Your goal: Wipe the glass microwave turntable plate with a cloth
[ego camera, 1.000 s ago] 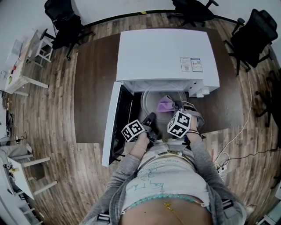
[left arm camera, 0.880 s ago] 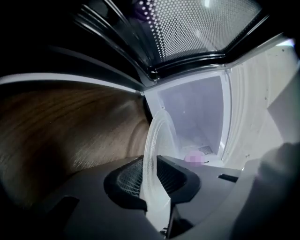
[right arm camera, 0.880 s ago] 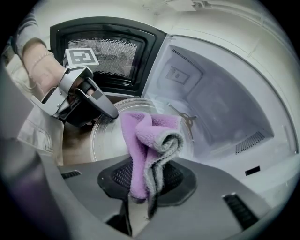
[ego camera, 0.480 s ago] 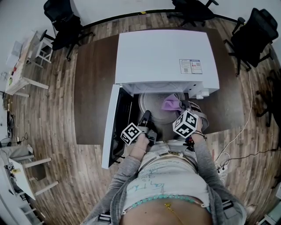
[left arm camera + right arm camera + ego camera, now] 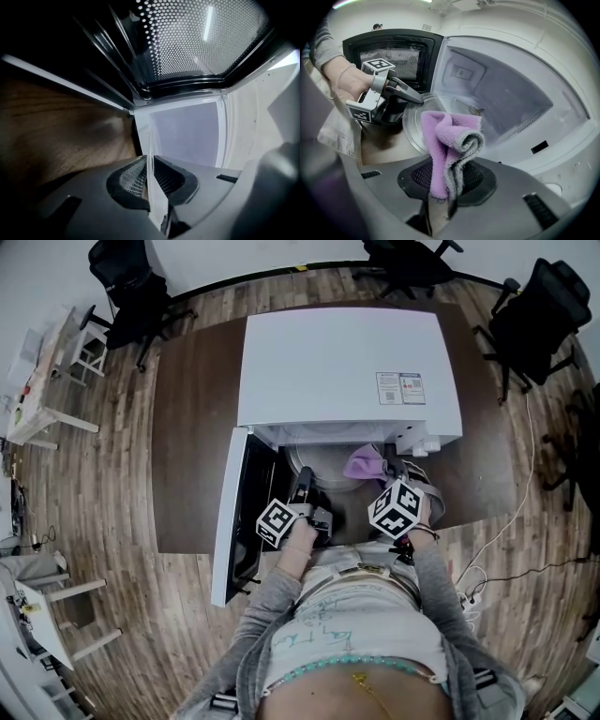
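The clear glass turntable plate (image 5: 415, 124) juts out of the open white microwave (image 5: 347, 362). My left gripper (image 5: 151, 176) has just been closing, and its pads now pinch the plate's rim (image 5: 157, 206), which shows edge-on between them. In the right gripper view the left gripper (image 5: 412, 98) holds the plate's near left edge. My right gripper (image 5: 447, 183) is shut on a folded purple cloth (image 5: 445, 140) that hangs just in front of the plate. In the head view the cloth (image 5: 364, 463) lies at the cavity mouth, right of the left gripper (image 5: 302, 479).
The microwave door (image 5: 239, 512) stands open to the left, its perforated window (image 5: 187, 42) close above my left gripper. The microwave sits on a dark wooden table (image 5: 192, 427). Office chairs (image 5: 534, 315) stand beyond it, and a cable (image 5: 487, 540) runs down at the right.
My left gripper has moved forward to the plate's rim and closed on it. My right gripper has shifted slightly with the cloth.
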`<state>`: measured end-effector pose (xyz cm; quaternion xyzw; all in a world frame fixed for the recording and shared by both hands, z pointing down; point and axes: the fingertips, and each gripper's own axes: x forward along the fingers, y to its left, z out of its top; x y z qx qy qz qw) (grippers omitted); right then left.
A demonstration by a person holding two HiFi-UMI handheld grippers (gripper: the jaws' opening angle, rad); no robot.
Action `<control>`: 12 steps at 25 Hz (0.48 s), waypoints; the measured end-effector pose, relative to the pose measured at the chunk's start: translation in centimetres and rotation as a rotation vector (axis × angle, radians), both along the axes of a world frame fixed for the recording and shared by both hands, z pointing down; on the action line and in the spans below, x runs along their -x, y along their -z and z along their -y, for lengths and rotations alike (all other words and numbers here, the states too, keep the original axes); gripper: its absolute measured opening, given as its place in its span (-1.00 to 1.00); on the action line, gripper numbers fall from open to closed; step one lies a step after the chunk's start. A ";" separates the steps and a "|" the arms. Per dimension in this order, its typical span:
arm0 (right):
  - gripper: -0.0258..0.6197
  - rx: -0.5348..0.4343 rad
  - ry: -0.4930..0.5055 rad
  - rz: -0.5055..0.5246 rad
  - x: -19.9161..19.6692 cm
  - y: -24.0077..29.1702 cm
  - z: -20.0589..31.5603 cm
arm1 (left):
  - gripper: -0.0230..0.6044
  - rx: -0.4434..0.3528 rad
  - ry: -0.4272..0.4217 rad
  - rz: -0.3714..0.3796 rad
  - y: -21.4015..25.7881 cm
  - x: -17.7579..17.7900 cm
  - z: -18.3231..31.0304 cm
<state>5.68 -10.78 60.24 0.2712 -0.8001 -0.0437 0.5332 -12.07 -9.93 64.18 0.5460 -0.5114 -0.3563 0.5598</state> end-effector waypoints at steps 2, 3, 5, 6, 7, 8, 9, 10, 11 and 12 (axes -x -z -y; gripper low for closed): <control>-0.57 0.000 -0.001 0.003 -0.1 0.1 0.1 | -0.77 0.004 0.009 -0.007 -0.1 -0.1 0.5; -0.57 0.000 -0.001 0.004 -0.2 0.2 0.2 | -0.77 0.005 0.011 -0.007 0.0 -0.1 0.7; -0.57 -0.002 -0.003 0.005 -0.4 0.3 0.4 | -0.77 0.004 0.016 0.000 0.1 -0.1 1.3; -0.57 -0.003 -0.004 0.006 -0.5 0.3 0.5 | -0.77 0.003 0.018 0.004 0.2 -0.1 1.5; -0.57 -0.002 -0.006 0.008 -0.6 0.3 0.6 | -0.77 0.003 0.021 0.007 0.2 0.0 1.8; -0.57 -0.001 -0.008 0.010 -0.6 0.4 0.6 | -0.77 0.004 0.025 0.007 0.3 0.0 2.0; -0.57 0.001 -0.011 0.012 -0.7 0.4 0.7 | -0.77 0.007 0.030 0.003 0.3 0.1 2.1; -0.57 0.004 -0.013 0.013 -0.8 0.4 0.6 | -0.77 0.010 0.034 -0.002 0.3 0.2 2.2; -0.57 0.008 -0.015 0.014 -0.8 0.5 0.6 | -0.77 0.012 0.038 -0.005 0.3 0.2 2.3; -0.57 0.012 -0.015 0.016 -0.8 0.5 0.6 | -0.77 0.012 0.039 -0.006 0.3 0.3 2.4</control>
